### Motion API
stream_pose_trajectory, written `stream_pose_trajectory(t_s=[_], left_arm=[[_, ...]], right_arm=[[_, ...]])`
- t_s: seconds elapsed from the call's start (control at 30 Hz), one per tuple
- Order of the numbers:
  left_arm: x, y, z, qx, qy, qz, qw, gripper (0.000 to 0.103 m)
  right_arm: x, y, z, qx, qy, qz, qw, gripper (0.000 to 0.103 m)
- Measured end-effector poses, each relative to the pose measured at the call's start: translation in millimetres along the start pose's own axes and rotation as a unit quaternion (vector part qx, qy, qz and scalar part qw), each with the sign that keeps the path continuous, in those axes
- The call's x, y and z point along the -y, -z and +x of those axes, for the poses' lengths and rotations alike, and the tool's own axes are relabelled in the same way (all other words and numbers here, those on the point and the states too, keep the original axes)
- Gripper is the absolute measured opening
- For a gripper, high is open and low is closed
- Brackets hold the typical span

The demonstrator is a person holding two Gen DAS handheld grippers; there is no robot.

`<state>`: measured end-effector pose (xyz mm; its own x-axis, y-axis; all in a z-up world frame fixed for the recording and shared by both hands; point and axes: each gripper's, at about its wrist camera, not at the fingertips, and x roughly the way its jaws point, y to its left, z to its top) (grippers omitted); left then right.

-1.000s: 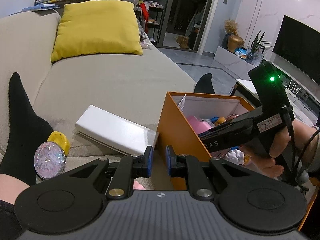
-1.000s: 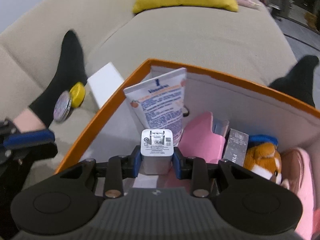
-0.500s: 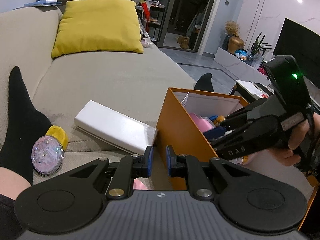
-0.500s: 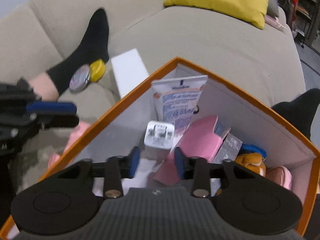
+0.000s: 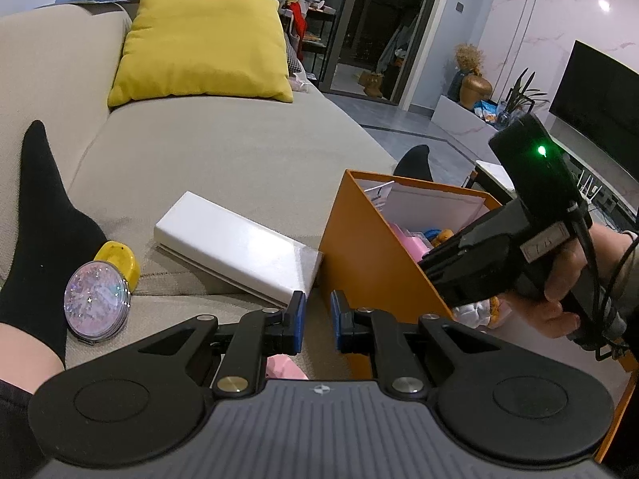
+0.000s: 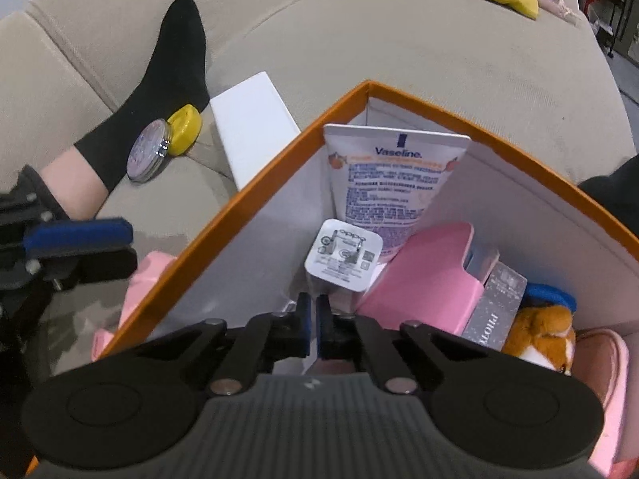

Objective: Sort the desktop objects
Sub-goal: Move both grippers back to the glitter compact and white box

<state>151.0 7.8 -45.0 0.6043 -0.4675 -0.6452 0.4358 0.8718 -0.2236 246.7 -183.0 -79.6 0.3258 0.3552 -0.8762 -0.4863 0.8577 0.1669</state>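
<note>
i see a beige sofa (image 5: pixel 223 159) with a yellow cushion (image 5: pixel 199 46) leaning on its backrest. a foot in a black sock (image 5: pixel 44 215) rests on the seat. across the room stand a dark tv (image 5: pixel 599 95), a golden vase (image 5: pixel 475 86) and a potted plant (image 5: pixel 521 94).

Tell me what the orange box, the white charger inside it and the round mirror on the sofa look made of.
Orange box: probably stiff cardboard, matte, with thin straight walls and a white lining.
Charger: hard plastic, smooth and slightly glossy.
Mirror: looks like a plastic case with a glittery pink lid and a shiny metallic rim.
</note>
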Motion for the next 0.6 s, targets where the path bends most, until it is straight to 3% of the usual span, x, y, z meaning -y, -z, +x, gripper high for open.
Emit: stream_pose_trajectory(t_s=[0.2, 0.33, 0.4, 0.6], left_arm=[[1.1, 1.7, 1.7, -0.005, -0.001, 0.001, 1.0, 0.014], [0.6, 1.5, 0.8, -0.003, -0.002, -0.001, 1.0, 0.014], [0.5, 1.5, -0.2, -0.002, -0.002, -0.001, 1.0, 0.014], [3.1, 1.1, -6.5, -0.002, -0.009, 0.002, 1.0, 0.014]], right_arm=[[5.3, -4.3, 1.4, -0.002, -0.008, 0.029, 1.0, 0.0], [-1.1, 3.1, 0.4, -0.005, 0.023, -0.005, 1.0, 0.0], [0.3, 4.4, -4.2, -0.002, 0.018, -0.006, 1.0, 0.006], [-5.6, 9.0, -28.1, 0.012, 0.004, -0.021, 1.0, 0.011]])
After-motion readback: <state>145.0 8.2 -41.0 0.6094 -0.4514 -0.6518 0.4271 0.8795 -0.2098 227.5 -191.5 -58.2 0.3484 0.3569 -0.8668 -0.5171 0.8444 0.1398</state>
